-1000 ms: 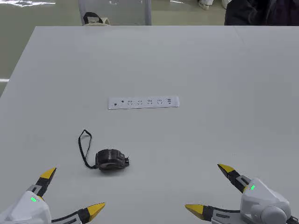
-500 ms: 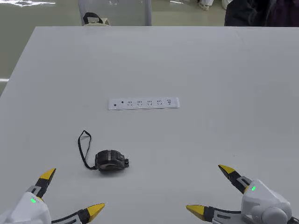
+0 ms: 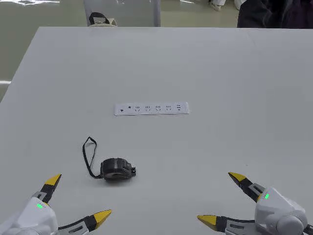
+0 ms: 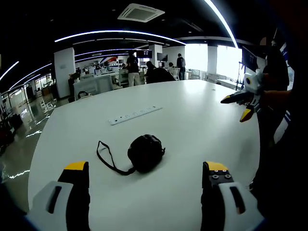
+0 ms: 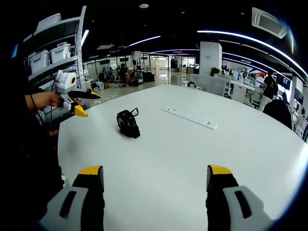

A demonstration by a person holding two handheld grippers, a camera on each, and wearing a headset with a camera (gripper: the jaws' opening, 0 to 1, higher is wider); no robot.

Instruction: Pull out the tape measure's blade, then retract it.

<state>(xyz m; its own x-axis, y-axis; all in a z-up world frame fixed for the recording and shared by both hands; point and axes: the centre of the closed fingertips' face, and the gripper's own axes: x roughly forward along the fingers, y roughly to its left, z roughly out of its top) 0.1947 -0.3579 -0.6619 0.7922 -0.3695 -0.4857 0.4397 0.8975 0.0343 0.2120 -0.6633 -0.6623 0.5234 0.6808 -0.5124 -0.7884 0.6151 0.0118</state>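
Observation:
A black tape measure (image 3: 117, 169) with a black wrist loop (image 3: 88, 152) lies on the white table (image 3: 220, 73), its blade fully inside. It also lies ahead of the jaws in the left gripper view, tape measure (image 4: 146, 152), and farther off in the right gripper view, tape measure (image 5: 127, 123). My left gripper (image 3: 77, 200) hovers open near the front edge, below and left of the tape measure. My right gripper (image 3: 222, 199) is open at the lower right, well apart from it. Nothing sits between either pair of yellow-tipped jaws.
A white power strip (image 3: 151, 108) lies flat mid-table, beyond the tape measure. A chair with a dark bag (image 3: 100, 18) stands past the far edge. The left table edge runs diagonally at the far left. People sit at desks in the background.
Nothing on the table has moved. The head camera shifted slightly, and both grippers sit a touch lower in the picture.

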